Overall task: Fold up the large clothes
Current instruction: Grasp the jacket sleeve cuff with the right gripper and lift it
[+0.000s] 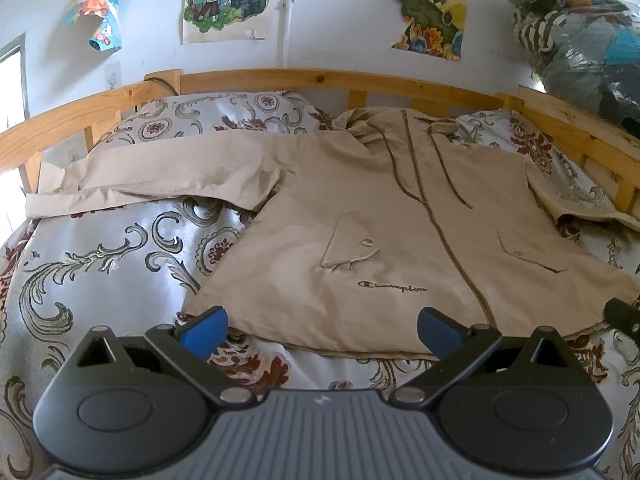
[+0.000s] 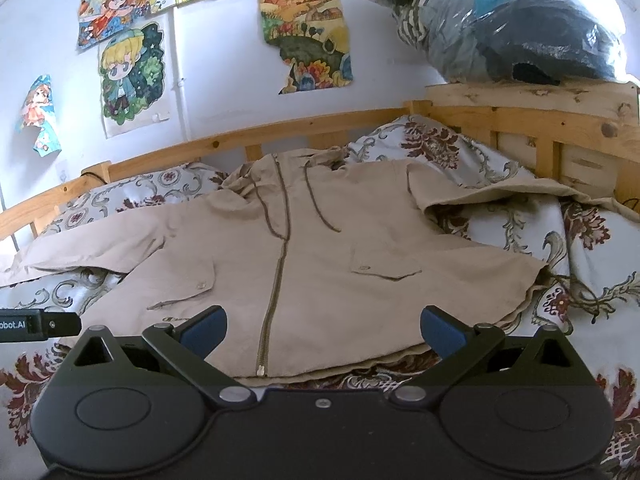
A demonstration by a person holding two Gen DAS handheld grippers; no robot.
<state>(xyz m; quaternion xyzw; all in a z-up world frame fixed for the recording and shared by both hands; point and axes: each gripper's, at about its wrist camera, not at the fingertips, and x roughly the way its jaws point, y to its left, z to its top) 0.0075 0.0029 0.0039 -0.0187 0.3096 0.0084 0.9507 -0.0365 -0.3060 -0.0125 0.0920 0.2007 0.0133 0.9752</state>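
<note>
1. One beige jacket (image 1: pixel 384 216) is spread flat, zipped, on the patterned bedspread (image 1: pixel 120 248); its right sleeve end is cut off.
2. Left gripper (image 1: pixel 322 330) and right gripper (image 2: pixel 324 330) are held wide open, empty, at the near hem.

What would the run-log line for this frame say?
stage: pre-fold | jacket: flat, zipped, sleeves spread on bed | left hand-held gripper: open, near hem | right hand-held gripper: open, near hem
</note>
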